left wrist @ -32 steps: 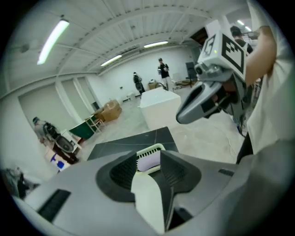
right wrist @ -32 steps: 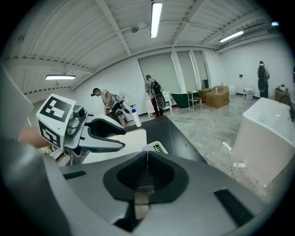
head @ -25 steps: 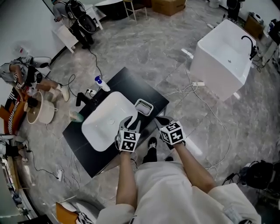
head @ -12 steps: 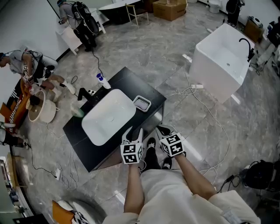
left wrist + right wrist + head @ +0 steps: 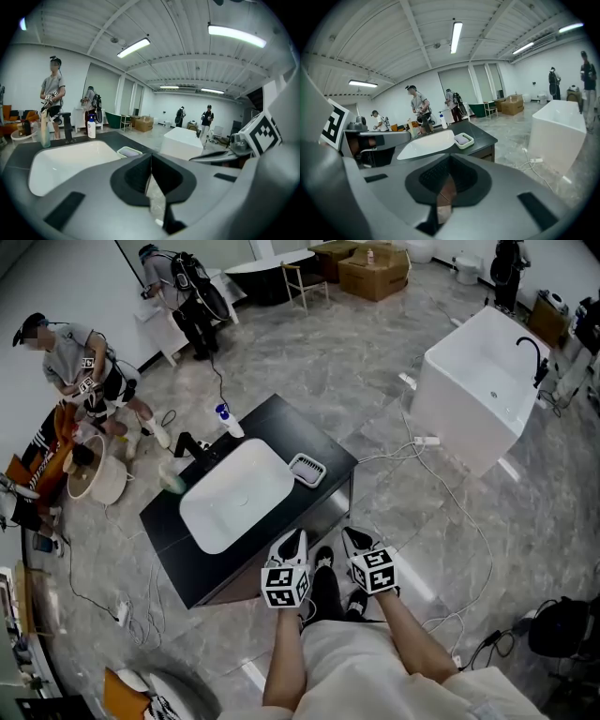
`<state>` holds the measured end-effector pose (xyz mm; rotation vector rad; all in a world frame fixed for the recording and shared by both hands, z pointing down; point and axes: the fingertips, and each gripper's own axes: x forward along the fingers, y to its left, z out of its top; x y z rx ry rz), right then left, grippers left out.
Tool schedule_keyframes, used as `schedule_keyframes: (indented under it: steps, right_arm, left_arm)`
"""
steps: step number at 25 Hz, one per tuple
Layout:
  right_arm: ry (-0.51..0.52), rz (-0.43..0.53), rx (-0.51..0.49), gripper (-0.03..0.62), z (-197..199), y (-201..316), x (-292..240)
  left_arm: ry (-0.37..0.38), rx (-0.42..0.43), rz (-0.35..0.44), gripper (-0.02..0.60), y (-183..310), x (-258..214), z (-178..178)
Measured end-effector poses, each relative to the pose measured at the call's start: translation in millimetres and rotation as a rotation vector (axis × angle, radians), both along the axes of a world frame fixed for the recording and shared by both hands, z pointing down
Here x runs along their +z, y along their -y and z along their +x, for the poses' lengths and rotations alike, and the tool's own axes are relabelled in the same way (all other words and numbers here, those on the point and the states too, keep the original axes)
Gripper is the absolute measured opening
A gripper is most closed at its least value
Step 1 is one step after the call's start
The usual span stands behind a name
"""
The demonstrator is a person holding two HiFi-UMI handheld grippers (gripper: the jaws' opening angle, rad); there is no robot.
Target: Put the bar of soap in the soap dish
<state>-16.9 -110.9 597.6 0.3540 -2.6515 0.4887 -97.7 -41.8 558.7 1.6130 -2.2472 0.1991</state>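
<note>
Left gripper (image 5: pixel 151 161) first: its jaws have just been closing and now sit together with nothing between them. Right gripper (image 5: pixel 449 161) looks the same, pads closed up and empty. I'm holding both low in front of my legs, off the counter (image 5: pixel 300 432) and well clear of its front edge.

The bar of soap (image 5: pixel 461 138), a pale lilac block, is lying in the soap dish (image 5: pixel 465 146). The dish stands on the counter near its right-hand corner, just beside the basin (image 5: pixel 234 493) and close to the front edge. So as far as I can judge, the job's basically done.

What could still go wrong, imo:

- The dish is the thing nearest that corner. If I swing a gripper back toward it, or brush the counter edge with my hip, I could nudge the dish off and take the soap with it.
- I can't tell how deep the bar sits. If it's resting on the slats at a tilt, a knock to the counter could slide it out.
- With both grippers closed, going back in for a fix means opening first. If I forget that, I'd just poke the bar.
- There's a white power strip (image 5: pixel 424 442) with cable trailing across the floor off to my right, easy to snag a foot on.
</note>
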Motion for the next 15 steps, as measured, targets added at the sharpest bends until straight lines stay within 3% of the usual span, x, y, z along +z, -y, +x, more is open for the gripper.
schedule_keyframes:
  steps: [15]
  right_arm:
    - [0.002, 0.032, 0.009, 0.003, -7.6, 4.7, -5.0]
  left_arm:
    - [0.053, -0.074, -0.016, 0.006, -9.5, -7.7, -9.9]
